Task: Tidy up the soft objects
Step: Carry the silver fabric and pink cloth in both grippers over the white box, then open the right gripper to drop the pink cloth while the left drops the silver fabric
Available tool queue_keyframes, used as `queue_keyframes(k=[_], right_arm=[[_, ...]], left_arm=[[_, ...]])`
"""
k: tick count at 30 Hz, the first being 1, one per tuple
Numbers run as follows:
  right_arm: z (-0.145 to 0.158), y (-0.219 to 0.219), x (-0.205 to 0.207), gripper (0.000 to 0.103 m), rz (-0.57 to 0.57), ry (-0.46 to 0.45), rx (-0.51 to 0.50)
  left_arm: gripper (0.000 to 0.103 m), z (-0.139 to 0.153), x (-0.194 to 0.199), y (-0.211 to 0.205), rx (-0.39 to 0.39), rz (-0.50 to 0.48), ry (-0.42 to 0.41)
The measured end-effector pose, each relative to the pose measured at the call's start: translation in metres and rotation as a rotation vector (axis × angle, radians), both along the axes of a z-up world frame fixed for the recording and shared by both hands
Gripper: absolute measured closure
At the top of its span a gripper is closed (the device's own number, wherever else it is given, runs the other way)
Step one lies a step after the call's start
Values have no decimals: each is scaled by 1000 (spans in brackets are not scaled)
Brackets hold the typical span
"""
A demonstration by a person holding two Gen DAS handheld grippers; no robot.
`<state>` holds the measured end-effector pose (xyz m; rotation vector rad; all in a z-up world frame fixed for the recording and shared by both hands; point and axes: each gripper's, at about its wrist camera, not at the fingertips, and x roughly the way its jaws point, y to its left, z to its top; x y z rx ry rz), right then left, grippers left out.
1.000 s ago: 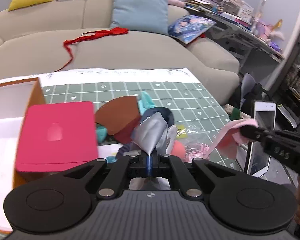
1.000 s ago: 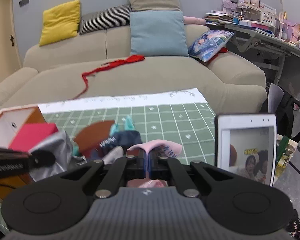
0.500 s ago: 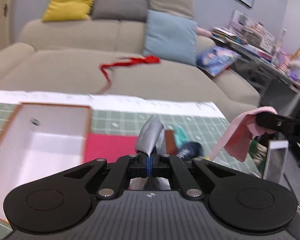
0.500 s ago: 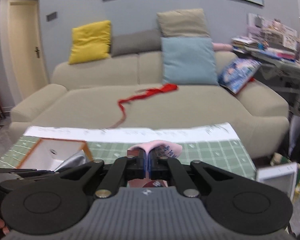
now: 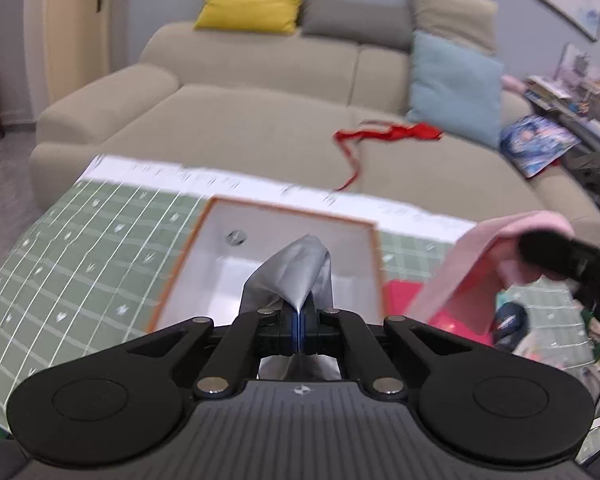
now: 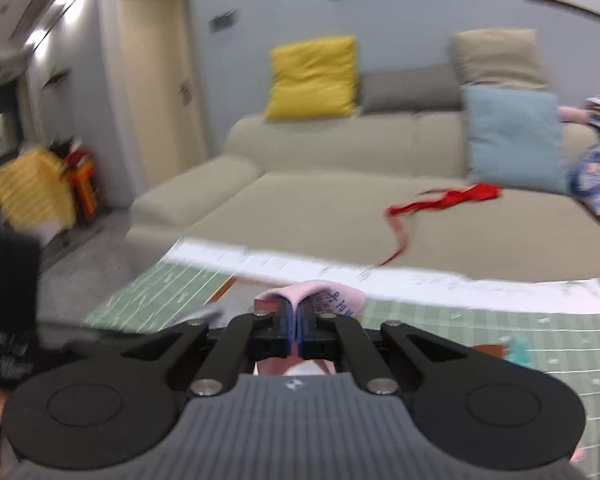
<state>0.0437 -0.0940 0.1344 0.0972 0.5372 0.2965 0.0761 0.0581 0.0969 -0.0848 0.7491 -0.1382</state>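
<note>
Grey cloth [image 5: 296, 272]: pinched in left gripper [image 5: 299, 322], just in front of white box [image 5: 220, 264]; box straight ahead
Pink cloth [image 6: 320, 298]: clamped in right gripper [image 6: 296, 326]; farther right of box

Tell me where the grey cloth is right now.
In the left wrist view the grey cloth is pinched in the shut left tool, held up in front of the open white box on the green grid mat.

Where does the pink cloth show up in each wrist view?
Left wrist: pink cloth at right, hanging from the right gripper.
Right wrist: bottom centre, pinched in that gripper.
Shared landmark: red ribbon on the sofa.
</note>
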Motion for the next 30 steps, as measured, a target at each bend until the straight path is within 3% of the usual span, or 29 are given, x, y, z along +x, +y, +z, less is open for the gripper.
queue_keyframes(k=[6, 10, 16, 27, 30], right_arm=[[-47, 44, 24, 103, 57, 150, -51], [-73, 54, 37, 103, 83, 237, -70], [-106, 59, 52, 103, 94, 321, -106], [-127, 72, 49, 98, 143, 415, -169], [-122, 71, 50, 79, 141, 388, -180]], left_arm=[[102, -30, 25, 31, 9, 45, 104], [102, -53, 37, 44, 58, 25, 175], [101, -86, 56, 51, 44, 30, 271], [101, -119, 68, 52, 2, -4, 417], [101, -119, 69, 51, 31, 6, 416]])
